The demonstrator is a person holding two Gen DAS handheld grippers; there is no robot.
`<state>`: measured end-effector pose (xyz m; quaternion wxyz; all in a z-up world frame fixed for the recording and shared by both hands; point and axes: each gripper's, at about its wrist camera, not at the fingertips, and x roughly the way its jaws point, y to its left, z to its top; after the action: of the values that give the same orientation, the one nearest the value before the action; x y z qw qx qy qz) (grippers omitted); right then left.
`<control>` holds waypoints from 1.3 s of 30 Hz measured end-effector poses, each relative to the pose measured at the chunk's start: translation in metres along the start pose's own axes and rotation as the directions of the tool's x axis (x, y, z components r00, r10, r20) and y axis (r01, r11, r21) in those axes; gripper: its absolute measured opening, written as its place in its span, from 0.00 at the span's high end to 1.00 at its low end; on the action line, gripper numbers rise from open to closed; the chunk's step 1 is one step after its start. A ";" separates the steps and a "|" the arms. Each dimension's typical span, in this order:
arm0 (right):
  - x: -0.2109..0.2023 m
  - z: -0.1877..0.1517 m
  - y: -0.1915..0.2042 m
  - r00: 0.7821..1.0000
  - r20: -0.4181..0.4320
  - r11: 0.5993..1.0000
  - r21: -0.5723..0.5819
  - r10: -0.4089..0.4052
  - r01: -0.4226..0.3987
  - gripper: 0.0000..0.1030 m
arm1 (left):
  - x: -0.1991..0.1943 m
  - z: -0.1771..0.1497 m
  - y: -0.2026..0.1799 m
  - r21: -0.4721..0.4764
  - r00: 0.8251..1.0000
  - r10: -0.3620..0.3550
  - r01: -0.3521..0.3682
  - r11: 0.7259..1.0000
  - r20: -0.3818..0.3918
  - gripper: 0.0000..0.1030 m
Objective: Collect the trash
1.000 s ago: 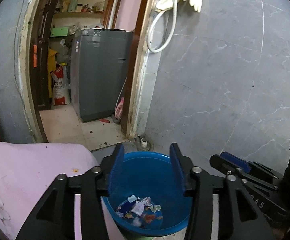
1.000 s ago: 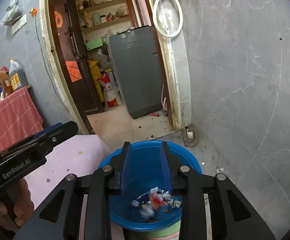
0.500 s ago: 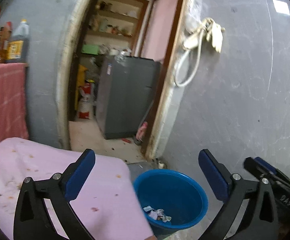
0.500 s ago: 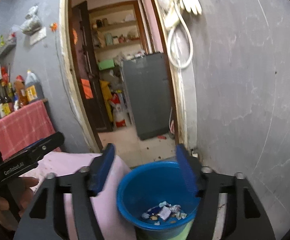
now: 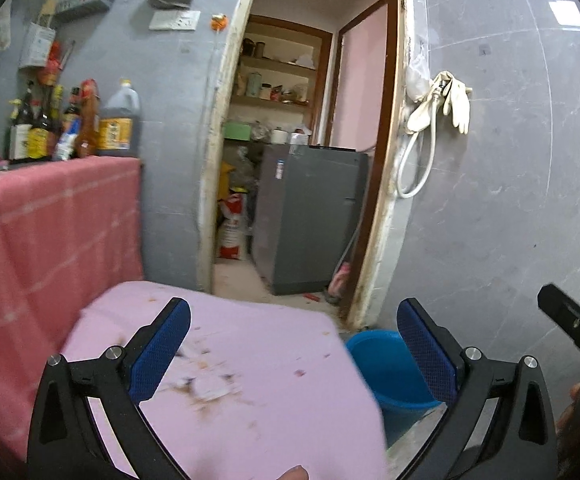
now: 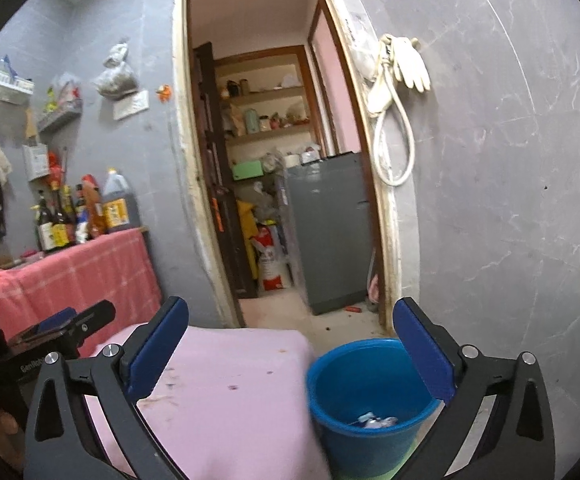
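Observation:
A blue bucket (image 6: 363, 394) stands on the floor right of a pink-covered table (image 6: 230, 408); scraps of trash (image 6: 373, 421) lie at its bottom. It also shows in the left wrist view (image 5: 385, 368). Small blurred scraps and crumbs (image 5: 206, 384) lie on the pink cloth (image 5: 270, 400). My left gripper (image 5: 293, 352) is open and empty above the table. My right gripper (image 6: 290, 352) is open and empty, above the table edge and bucket. The left gripper body shows in the right wrist view (image 6: 50, 336).
A doorway (image 6: 282, 184) behind leads to a storeroom with a grey appliance (image 6: 329, 228). A red-clothed counter (image 5: 42, 232) with bottles (image 5: 74, 124) is at the left. A grey wall (image 6: 509, 200) with hanging gloves and hose (image 6: 397, 72) is at the right.
Both grippers have opened wide and pulled back and up from over the bucket. The views have swung left, so the pink table now fills the foreground.

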<state>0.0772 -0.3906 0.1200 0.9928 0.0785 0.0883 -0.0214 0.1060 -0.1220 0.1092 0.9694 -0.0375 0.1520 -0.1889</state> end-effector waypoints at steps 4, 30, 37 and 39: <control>-0.017 -0.010 0.024 0.999 0.023 0.999 0.001 0.042 -0.042 0.00 | -0.029 -0.011 0.013 0.015 0.998 0.055 -0.055 0.998 0.010 0.01; -0.063 -0.108 0.114 0.996 -0.077 0.992 -0.121 0.035 -0.044 0.00 | -0.115 -0.114 0.062 -0.028 0.992 0.129 -0.129 0.991 0.015 0.01; -0.062 -0.119 0.106 0.993 -0.119 0.994 -0.105 0.002 -0.015 0.00 | -0.107 -0.131 0.064 -0.043 0.992 0.123 -0.124 0.991 -0.028 0.01; -0.063 -0.121 0.104 0.993 -0.121 0.995 -0.101 -0.004 -0.009 0.00 | -0.107 -0.132 0.064 -0.048 0.992 0.126 -0.128 0.991 -0.028 0.01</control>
<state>0.0002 -0.2670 0.0295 0.9883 0.0294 0.1493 -0.0109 -0.0060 -0.0242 0.0055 0.9763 -0.0497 0.1707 -0.1234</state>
